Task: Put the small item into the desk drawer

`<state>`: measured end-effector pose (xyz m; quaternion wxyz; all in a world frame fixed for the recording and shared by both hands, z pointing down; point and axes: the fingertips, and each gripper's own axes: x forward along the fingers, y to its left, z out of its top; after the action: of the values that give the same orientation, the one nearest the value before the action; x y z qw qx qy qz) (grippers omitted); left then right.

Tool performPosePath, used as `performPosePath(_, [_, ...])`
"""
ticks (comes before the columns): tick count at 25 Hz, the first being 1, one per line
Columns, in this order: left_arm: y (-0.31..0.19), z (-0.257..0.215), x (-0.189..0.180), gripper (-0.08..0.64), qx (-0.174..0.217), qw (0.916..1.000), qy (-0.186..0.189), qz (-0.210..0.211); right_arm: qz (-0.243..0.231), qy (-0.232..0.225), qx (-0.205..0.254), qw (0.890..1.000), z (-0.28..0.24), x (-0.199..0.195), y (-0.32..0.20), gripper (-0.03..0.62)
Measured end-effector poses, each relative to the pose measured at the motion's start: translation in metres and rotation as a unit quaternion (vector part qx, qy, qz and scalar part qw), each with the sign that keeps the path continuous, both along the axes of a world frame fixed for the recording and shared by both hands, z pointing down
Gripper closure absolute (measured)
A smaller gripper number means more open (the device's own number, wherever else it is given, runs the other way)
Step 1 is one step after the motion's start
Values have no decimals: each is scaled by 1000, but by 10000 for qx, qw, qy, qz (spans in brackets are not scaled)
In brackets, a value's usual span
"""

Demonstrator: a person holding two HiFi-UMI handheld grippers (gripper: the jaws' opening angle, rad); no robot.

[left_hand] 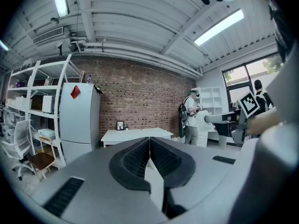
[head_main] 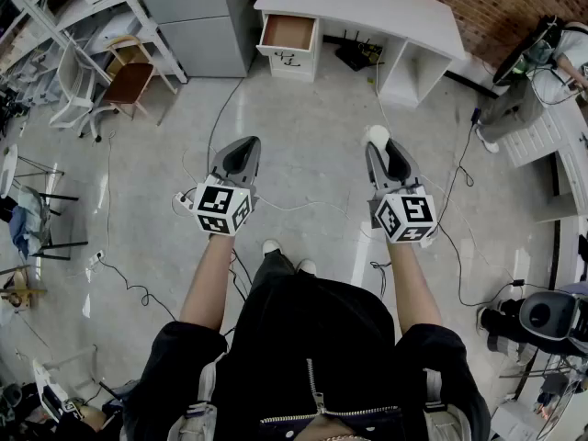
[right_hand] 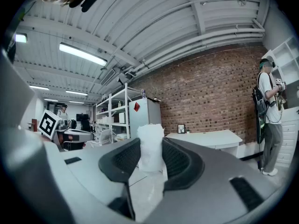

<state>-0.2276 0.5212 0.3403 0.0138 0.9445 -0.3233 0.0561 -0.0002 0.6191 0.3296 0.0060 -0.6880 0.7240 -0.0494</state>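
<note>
Right gripper (right_hand: 151,154) clamps white item (right_hand: 150,139); desk drawer (head_main: 288,33) stands open.

No print is legible. The drawer front (head_main: 287,61) of the desk (head_main: 367,3) carries dark marks too small to read. Left of the desk, a cabinet (left_hand: 77,120) bears a red diamond sticker (left_hand: 74,92), unreadable.
</note>
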Motion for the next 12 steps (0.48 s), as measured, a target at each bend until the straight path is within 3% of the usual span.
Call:
performPosePath(5, [7,-1,-5,538,-19,10000,35,-12,-33,-44,127,9999,-2,-6,5,439])
performPosePath(12, [16,1,0,538,-59,10000,59,-35,34,-254,-82,9996,8,1,9,437])
